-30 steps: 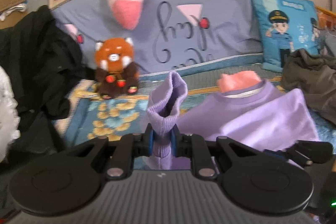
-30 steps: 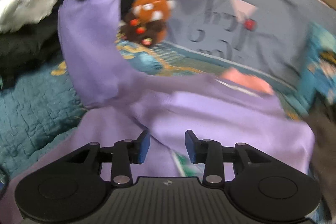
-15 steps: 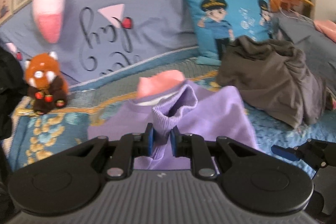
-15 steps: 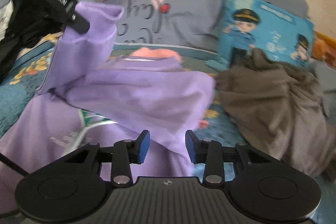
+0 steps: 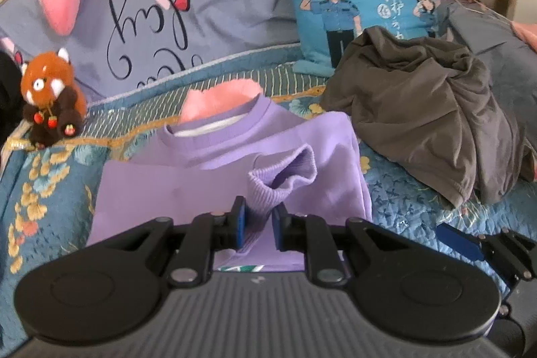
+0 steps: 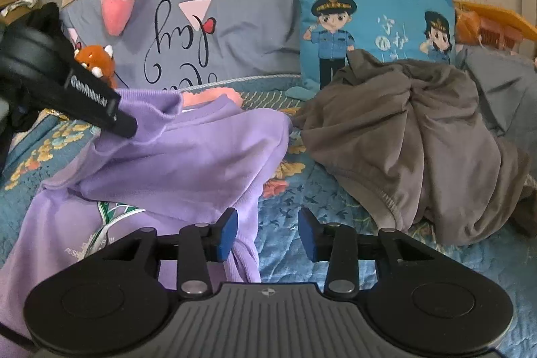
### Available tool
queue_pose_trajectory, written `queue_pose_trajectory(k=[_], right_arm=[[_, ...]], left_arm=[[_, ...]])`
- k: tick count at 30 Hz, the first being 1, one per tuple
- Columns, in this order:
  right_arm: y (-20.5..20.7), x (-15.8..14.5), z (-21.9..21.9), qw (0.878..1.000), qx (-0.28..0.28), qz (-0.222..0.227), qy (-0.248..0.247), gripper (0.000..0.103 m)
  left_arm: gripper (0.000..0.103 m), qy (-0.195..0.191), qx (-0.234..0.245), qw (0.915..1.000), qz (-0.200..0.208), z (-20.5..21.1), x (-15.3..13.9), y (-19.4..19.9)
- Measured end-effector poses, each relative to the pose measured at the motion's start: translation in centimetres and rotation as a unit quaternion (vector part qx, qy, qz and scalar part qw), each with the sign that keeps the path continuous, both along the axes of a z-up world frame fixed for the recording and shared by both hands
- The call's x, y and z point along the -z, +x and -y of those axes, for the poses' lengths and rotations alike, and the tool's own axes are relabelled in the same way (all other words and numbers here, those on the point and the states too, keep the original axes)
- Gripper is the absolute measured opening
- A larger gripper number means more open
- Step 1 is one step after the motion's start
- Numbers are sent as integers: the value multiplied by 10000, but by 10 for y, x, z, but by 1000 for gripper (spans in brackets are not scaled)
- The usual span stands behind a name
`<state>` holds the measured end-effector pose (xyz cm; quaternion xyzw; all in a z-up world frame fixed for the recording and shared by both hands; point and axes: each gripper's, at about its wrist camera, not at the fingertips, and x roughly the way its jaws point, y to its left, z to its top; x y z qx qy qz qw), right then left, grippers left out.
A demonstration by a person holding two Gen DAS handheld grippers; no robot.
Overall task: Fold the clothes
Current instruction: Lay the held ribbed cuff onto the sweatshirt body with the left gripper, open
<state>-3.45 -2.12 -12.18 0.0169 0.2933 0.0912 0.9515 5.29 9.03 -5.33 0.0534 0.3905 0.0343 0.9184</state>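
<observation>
Left gripper: pinching sleeve cuff.
Right gripper: spread, empty.
Tip: lay cuff flat toward sweatshirt's three o'clock edge.

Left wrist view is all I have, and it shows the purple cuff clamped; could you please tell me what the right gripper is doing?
Observer: The right gripper is open with nothing between its pads. It is over the blue quilt, just beside the purple sweatshirt.
Operator: Thank you. How does the sleeve lie from that side?
Observer: From its cuff in the left gripper, the sleeve runs across the chest, raised at the gripper end rather than flat.
Operator: Is any print on the front exposed?
Observer: Yes, a green plant print shows below the sleeve.
</observation>
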Motion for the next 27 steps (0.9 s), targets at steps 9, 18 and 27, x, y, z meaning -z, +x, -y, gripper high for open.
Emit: queue_pose_trajectory(k=[9, 18, 27], right_arm=[[7, -3, 9, 9997, 115, -57, 210, 41], [13, -2, 13, 9992, 228, -202, 246, 43], [15, -1, 15, 9987, 286, -310, 269, 44]], left_arm=[[18, -353, -282, 9990, 1, 10, 22, 11], [26, -292, 50, 9977, -606, 36, 68, 33], [26, -400, 140, 9973, -603, 29, 58, 27]])
